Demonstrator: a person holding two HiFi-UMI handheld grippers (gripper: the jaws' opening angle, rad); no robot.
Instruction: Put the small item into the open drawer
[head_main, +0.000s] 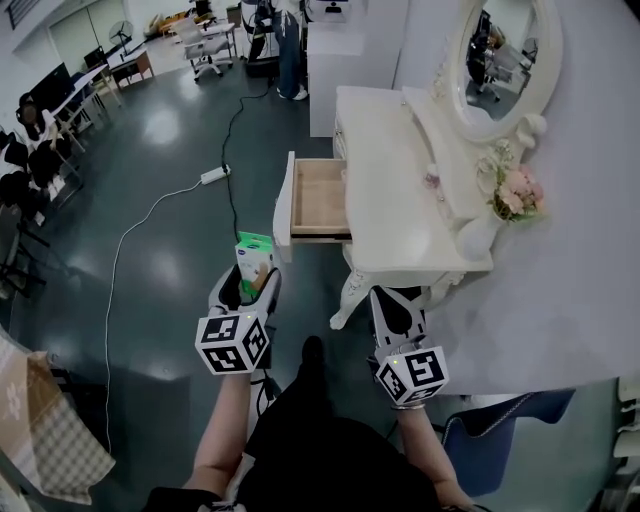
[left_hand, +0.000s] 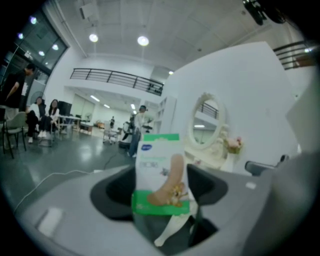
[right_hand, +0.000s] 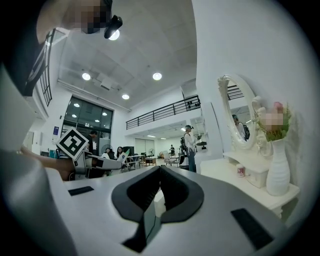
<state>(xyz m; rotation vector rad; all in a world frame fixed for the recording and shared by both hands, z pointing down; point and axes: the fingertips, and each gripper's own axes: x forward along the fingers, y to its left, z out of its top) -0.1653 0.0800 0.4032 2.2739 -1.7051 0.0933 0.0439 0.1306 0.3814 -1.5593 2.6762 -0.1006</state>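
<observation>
Grey polished floor fills the left of the head view, and a white dressing table with an oval mirror stands at upper right. Its open drawer juts toward frame centre, bare wood inside. Just below and left of the drawer front, apart from it, the left gripper has its jaws clamped on the lower end of a green-and-white packet printed with a sticking plaster. The packet stands upright above the jaws. It looks light, flat and thin, probably bendable, so a hold across its flat faces near one end suits it, though it may pivot or slip. Its bottom edge is sunk between the jaws, its lettering is too blurred to read, and box or sachet cannot be told. The drawer's back disappears under the worktop. The right gripper, at lower right, has its jaws together on nothing.
</observation>
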